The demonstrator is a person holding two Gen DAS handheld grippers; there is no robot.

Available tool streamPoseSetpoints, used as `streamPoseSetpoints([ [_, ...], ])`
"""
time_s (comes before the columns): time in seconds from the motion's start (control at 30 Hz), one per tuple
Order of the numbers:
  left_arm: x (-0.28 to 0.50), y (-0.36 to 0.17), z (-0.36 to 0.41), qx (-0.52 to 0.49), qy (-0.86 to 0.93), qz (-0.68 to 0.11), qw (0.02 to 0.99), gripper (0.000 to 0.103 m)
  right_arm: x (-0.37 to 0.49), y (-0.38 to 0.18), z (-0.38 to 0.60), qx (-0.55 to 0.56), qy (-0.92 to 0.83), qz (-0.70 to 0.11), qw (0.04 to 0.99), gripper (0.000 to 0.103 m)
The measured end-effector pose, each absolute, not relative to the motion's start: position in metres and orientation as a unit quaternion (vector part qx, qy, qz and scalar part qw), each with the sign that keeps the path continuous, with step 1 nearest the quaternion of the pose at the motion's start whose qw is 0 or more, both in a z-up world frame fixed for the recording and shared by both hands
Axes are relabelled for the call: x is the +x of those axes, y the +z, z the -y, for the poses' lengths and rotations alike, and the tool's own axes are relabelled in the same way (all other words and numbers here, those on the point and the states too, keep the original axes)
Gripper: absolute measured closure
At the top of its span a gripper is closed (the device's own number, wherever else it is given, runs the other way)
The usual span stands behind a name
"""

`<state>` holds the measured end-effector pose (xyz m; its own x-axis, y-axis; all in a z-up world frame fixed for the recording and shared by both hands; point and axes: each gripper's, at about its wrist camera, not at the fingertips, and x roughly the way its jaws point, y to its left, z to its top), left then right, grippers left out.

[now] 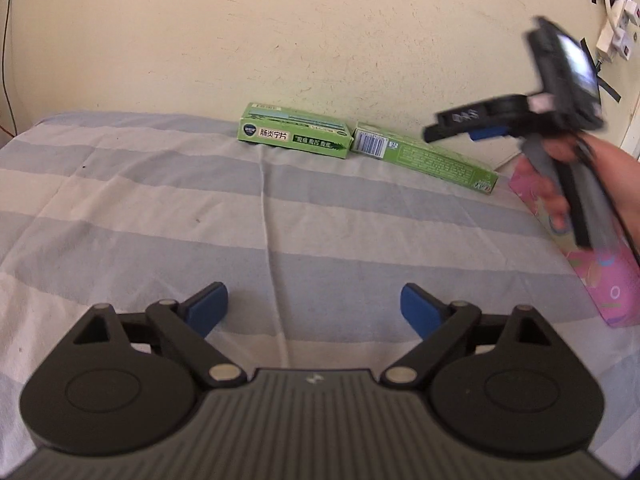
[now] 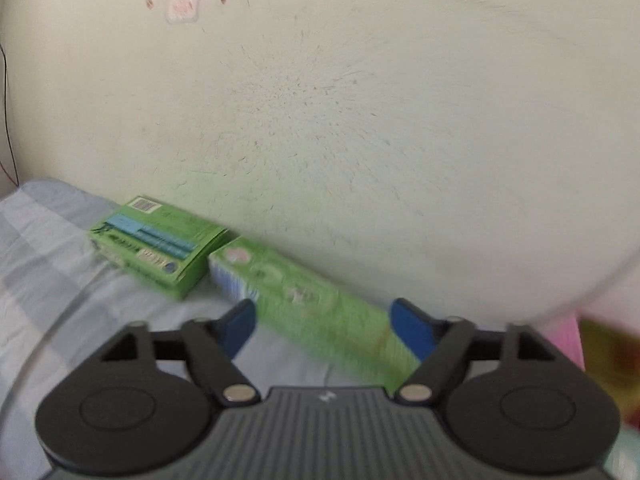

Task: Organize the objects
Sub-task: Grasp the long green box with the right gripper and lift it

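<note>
Two green boxes lie against the wall on the striped bed sheet (image 1: 160,200). The shorter medicine box (image 1: 295,131) is on the left, and it also shows in the right wrist view (image 2: 160,246). The long green box (image 1: 426,153) lies to its right, angled toward me; it also shows in the right wrist view (image 2: 320,304). My left gripper (image 1: 314,308) is open and empty, low over the sheet, well short of the boxes. My right gripper (image 2: 322,330) is open, its jaws spread above the long box, apart from it. It shows blurred in the left wrist view (image 1: 468,126).
A pink patterned item (image 1: 592,256) lies along the bed's right edge. The cream wall (image 1: 280,40) stands directly behind the boxes. Power plugs and taped cables (image 1: 612,20) hang at the upper right. A dark cord (image 1: 6,60) runs down the wall at left.
</note>
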<state>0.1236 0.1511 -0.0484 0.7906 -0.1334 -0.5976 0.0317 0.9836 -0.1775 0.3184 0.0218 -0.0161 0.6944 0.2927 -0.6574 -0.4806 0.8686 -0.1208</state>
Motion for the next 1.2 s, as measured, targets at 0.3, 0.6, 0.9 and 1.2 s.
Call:
streamPoseSetpoints([
  [0.3,0.127,-0.049,-0.162,-0.093,-0.049,-0.321,0.941,0.005,0.358,-0.047,-0.034,-0.231,0.277,-0.391,0.847,0.025],
  [0.6,0.131,-0.049,-0.180,-0.142,-0.060,-0.310,0.938,0.005,0.257,-0.026,-0.024,-0.273,0.304,-0.388,0.826,0.061],
  [0.9,0.124,-0.050,-0.180,-0.169,-0.141,-0.295,0.930,0.005,0.083,-0.005,0.026,-0.293,0.414,-0.319,0.801,0.060],
  [1.2,0.094,-0.045,-0.106,-0.110,-0.279,-0.294,0.908,0.006,-0.028,-0.010,0.145,-0.234,0.343,-0.262,0.871,0.027],
])
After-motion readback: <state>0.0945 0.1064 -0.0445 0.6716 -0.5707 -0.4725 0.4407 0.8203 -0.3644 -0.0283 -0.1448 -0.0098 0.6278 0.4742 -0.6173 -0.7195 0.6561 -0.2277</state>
